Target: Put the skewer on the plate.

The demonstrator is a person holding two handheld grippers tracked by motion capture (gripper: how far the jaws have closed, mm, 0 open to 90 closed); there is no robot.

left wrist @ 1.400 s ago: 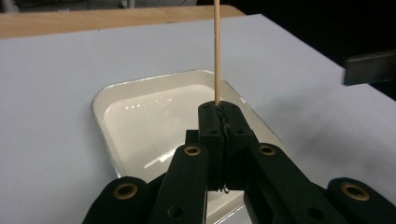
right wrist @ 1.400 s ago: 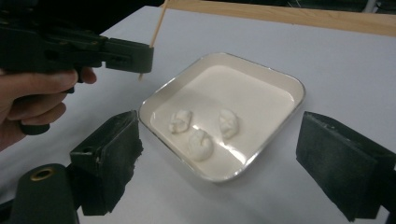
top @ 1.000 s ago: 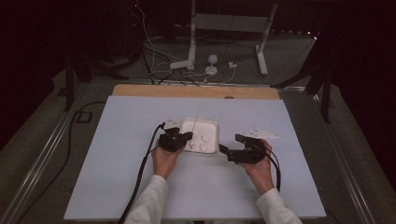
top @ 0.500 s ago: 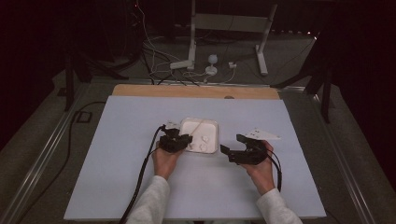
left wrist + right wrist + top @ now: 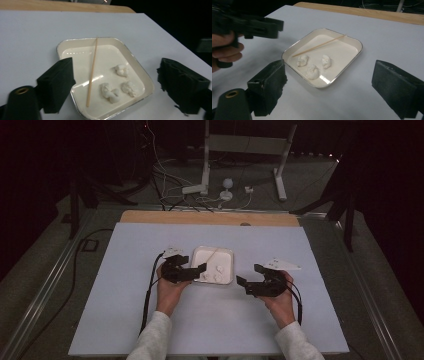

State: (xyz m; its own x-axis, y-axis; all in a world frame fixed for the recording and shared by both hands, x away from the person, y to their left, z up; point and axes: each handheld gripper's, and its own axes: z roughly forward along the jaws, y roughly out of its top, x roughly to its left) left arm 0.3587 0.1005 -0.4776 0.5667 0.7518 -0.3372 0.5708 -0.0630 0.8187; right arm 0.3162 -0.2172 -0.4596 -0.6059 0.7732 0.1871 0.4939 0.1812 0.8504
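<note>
**Two open claws wait on each side of a little white tray**

The left claw (image 5: 192, 270) is wide open and holds nothing. Its two black jaws stand far apart. The person's left hand (image 5: 170, 290) holds it low over the pale blue counter (image 5: 125, 270). It sits just beside the left edge of the small square white tray with rounded corners (image 5: 63, 45). One jaw hangs over the near left corner of the tray. My guess is that it is held there so it can steady the tray or reach in.

Inside the tray, in front of the left claw, lies a thin wooden stick (image 5: 92, 70). It lies flat on the tray floor and runs from the far rim toward the near side. It is easy to reach from this side. To the right of the stick sit three small white lumps (image 5: 110, 91). They look soft, like dough or marshmallow, but I cannot tell which. They sit close together near one corner.

The right claw (image 5: 250, 277) is open too and grips nothing. The person's right hand (image 5: 280, 297) holds it a little apart from the right side of the tray. It points at the tray, so the lumps (image 5: 312, 71) lie straight ahead of it. It looks ready to go in and pick one up.
</note>
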